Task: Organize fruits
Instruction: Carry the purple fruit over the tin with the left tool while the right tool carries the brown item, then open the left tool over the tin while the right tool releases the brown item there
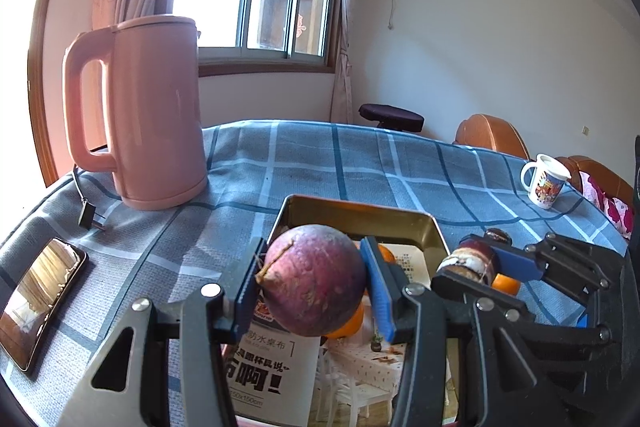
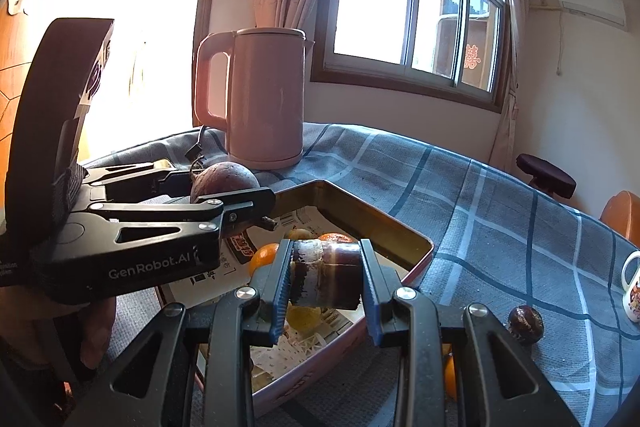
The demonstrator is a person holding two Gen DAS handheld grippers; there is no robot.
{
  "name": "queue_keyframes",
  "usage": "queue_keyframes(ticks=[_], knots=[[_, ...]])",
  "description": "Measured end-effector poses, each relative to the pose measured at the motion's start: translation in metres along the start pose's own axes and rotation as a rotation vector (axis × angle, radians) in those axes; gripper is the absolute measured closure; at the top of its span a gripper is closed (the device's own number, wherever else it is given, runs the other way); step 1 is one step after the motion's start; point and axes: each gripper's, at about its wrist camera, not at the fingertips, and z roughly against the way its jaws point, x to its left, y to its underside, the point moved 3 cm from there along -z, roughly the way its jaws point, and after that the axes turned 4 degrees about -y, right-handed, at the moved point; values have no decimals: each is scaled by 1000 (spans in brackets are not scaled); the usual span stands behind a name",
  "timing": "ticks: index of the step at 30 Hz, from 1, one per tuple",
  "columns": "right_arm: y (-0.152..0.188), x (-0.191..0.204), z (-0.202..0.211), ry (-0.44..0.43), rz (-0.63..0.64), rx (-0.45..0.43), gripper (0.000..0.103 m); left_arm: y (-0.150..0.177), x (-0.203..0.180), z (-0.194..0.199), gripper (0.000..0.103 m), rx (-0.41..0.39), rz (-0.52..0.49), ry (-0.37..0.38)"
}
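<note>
My left tongs pinch a firm, heavy purple fruit at its widest; my right tongs pinch a stiff dark stalk piece across its length.

Pink kettle, blue checked tablecloth, purple fruit, gold tray

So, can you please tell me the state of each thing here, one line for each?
left tool: shut on the purple round fruit
right tool: shut on the dark short piece
tray: holds oranges
pink kettle: upright, lid closed, unplugged
mug: upright
phone: flat
</note>
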Motion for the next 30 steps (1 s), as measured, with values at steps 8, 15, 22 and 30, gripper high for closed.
queue_keyframes(ticks=[8, 15, 22, 30], knots=[[2, 6, -10, -25, 18, 52, 70, 2, 2, -7, 53, 47, 3, 12], [4, 11, -20, -40, 38, 108, 70, 4, 2, -13, 53, 89, 1, 18], [10, 17, -38, -58, 64, 205, 70, 6, 3, -18, 53, 117, 8, 23], [10, 10, -30, -33, 31, 172, 28, 5, 0, -6, 34, 48, -15, -11]])
